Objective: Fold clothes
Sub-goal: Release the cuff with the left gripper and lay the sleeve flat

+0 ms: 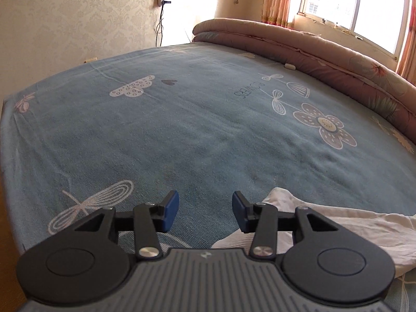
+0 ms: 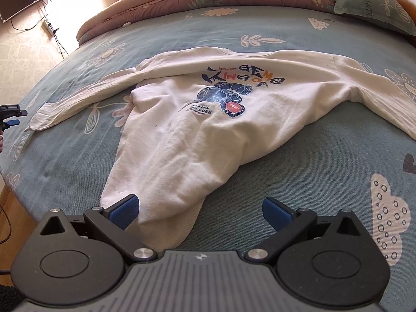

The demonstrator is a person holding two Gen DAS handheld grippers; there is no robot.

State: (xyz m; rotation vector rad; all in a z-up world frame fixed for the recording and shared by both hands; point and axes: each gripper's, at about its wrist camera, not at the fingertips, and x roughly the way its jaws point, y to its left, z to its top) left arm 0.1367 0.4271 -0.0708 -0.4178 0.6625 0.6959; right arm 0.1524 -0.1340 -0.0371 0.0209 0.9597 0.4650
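Each gripper, left and right, has the same build. A grey ribbed housing sits nearest the camera, with a small pale emblem at its front edge. On either side of the housing lies a round matte-black disc with a shallow circular recess. From each disc a black triangular bracket with a cut-out reaches forward. 2 flat black link bars pivot on silver round-head screws near the housing, with smaller screws further out. The 2 fingers end in blue, finely textured rectangular pads facing each other.
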